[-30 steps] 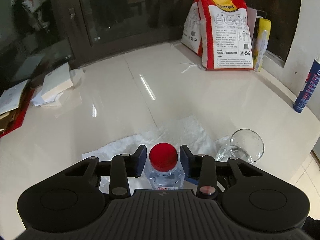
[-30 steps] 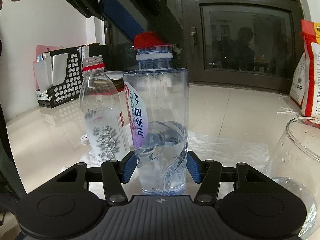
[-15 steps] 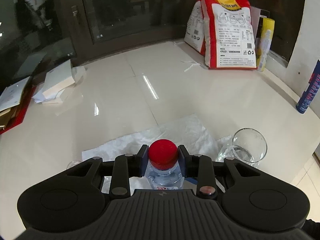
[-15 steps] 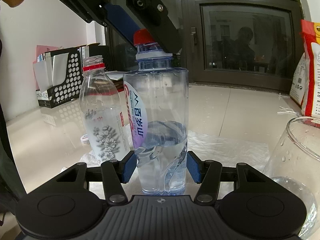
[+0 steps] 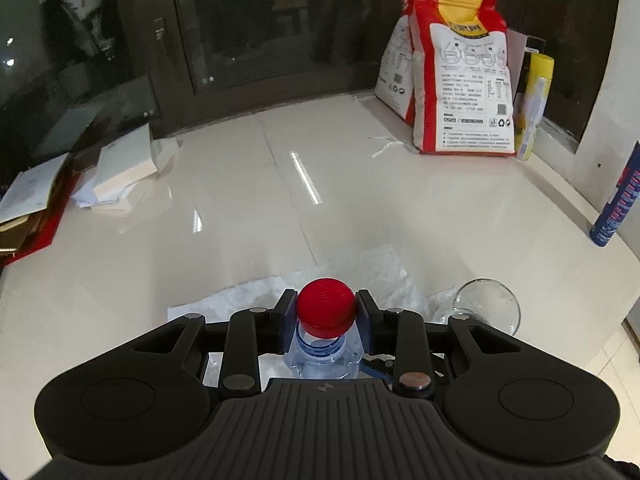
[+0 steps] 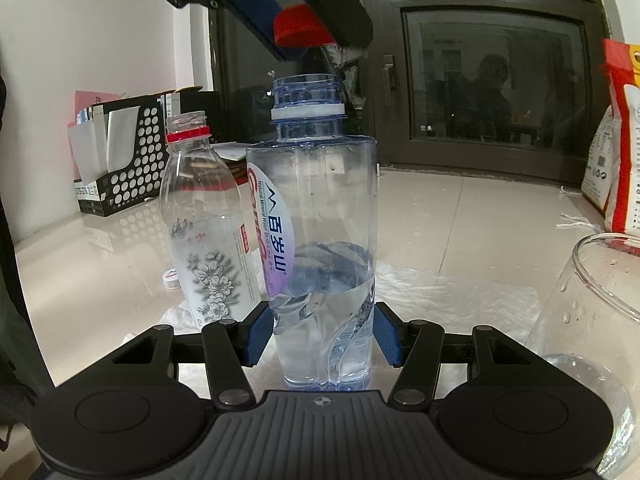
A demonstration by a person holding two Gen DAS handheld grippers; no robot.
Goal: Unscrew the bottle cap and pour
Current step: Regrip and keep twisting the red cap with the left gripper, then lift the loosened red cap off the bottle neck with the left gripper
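Note:
A clear water bottle [image 6: 320, 248] with a purple label stands upright on a white plastic sheet [image 6: 448, 292], partly filled. My right gripper [image 6: 323, 336] is shut on its lower body. Its neck [image 6: 308, 92] is open. My left gripper [image 5: 326, 314] is shut on the red cap [image 5: 326, 308] and holds it clear above the bottle mouth; the cap also shows in the right wrist view [image 6: 300, 26]. A clear glass [image 5: 486, 312] stands to the right of the bottle, also in the right wrist view [image 6: 600, 320], with a little water in it.
A second, uncapped bottle with a flower print [image 6: 204, 224] stands just left of the held bottle, a small white cap [image 6: 171, 278] behind it. A black file holder [image 6: 120, 160] is far left. Red-and-white bags [image 5: 464, 92], a yellow can [image 5: 534, 108] and a blue can [image 5: 618, 204] stand at the back right.
My left gripper closed on the red cap and lifted it off the bottle; the neck is now open. The right gripper and the bottle stayed put.

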